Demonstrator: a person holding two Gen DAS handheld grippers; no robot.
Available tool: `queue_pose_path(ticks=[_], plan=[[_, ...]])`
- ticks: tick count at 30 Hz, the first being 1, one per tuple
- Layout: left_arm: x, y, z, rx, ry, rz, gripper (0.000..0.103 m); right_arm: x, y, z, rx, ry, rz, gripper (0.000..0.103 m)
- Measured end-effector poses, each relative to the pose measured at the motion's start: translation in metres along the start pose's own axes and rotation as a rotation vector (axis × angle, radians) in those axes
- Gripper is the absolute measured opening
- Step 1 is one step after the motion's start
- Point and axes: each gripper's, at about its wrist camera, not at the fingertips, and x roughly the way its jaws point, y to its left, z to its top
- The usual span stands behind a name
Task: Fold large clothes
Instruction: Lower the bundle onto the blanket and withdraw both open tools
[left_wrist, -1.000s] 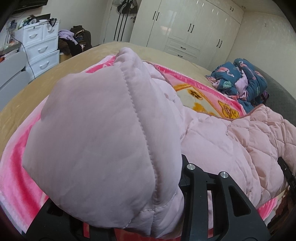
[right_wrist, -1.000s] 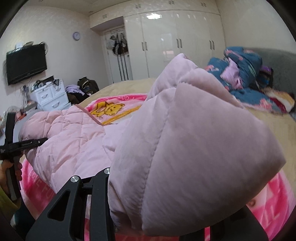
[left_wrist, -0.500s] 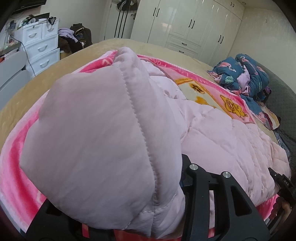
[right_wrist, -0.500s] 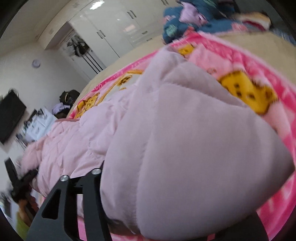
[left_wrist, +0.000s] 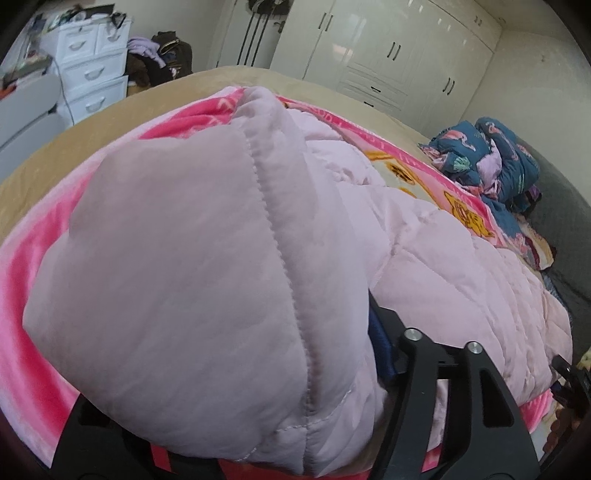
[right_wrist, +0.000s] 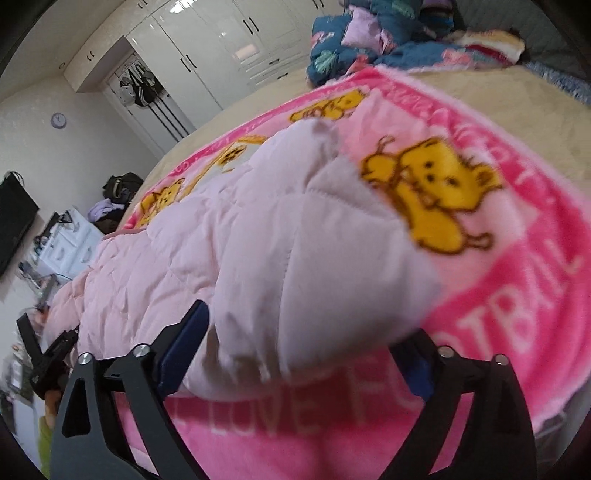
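Two grippers work at the near edge of a bed (left_wrist: 110, 122) covered in a tan sheet, with a bright pink blanket (right_wrist: 498, 295) printed with yellow bears spread over it. Lying across that blanket is the pale pink quilted coat (right_wrist: 207, 251), stretched from left to right along the near side.

At its right end, the right gripper (right_wrist: 306, 354) has just been opening and now stands wide apart. A puffy fold of the coat sits between the blue pads (right_wrist: 184, 347), with a gap showing beside the left one, so nothing presses on the cloth.

At the coat's left end, the left gripper (left_wrist: 229, 413) has also been opening. A big padded fold bulges up in front of the camera and hides its left finger; the right blue pad (left_wrist: 380, 347) lies against the cloth, and I cannot tell whether the fold is gripped or merely resting there.

Far right on the bed is a heap of dark blue patterned bedding (left_wrist: 491, 162). Beyond the bed stand white wardrobes (left_wrist: 388, 55). A white drawer unit (left_wrist: 92, 74) stands far left, beside a pile of dark bags and clothes (left_wrist: 159, 59). In the right wrist view, a black television (right_wrist: 14, 225) hangs on the left wall, with a small round clock (right_wrist: 59, 120) higher up.
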Motion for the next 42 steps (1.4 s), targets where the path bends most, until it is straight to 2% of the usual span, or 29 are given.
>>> queue_pose_path(ticks=[7,9,14,18,26,31,35,42], plan=[[-0.006,0.024,-0.017,-0.062,0.008,-0.036,0.077,-0.045,0.002,-0.013,-0.087,-0.119,-0.1,0.099],[-0.015,0.026,-0.018,-0.055,0.004,-0.032,0.086,-0.057,0.005,-0.019,-0.114,-0.146,-0.107,0.099],[-0.052,0.023,-0.024,-0.009,-0.012,0.005,0.094,-0.082,0.016,-0.034,-0.169,-0.204,-0.1,0.099],[-0.092,0.011,-0.026,0.046,-0.071,0.019,0.094,-0.099,0.033,-0.044,-0.214,-0.23,-0.073,0.099],[-0.153,-0.036,-0.033,0.171,-0.165,-0.009,0.094,-0.132,0.079,-0.064,-0.355,-0.275,-0.038,0.099],[-0.162,-0.057,-0.043,0.21,-0.173,-0.035,0.094,-0.149,0.097,-0.076,-0.422,-0.328,-0.043,0.099],[-0.165,-0.07,-0.055,0.232,-0.179,-0.046,0.094,-0.149,0.102,-0.084,-0.46,-0.313,-0.034,0.099],[-0.158,-0.092,-0.078,0.264,-0.152,-0.079,0.094,-0.143,0.098,-0.094,-0.448,-0.3,-0.026,0.099]])
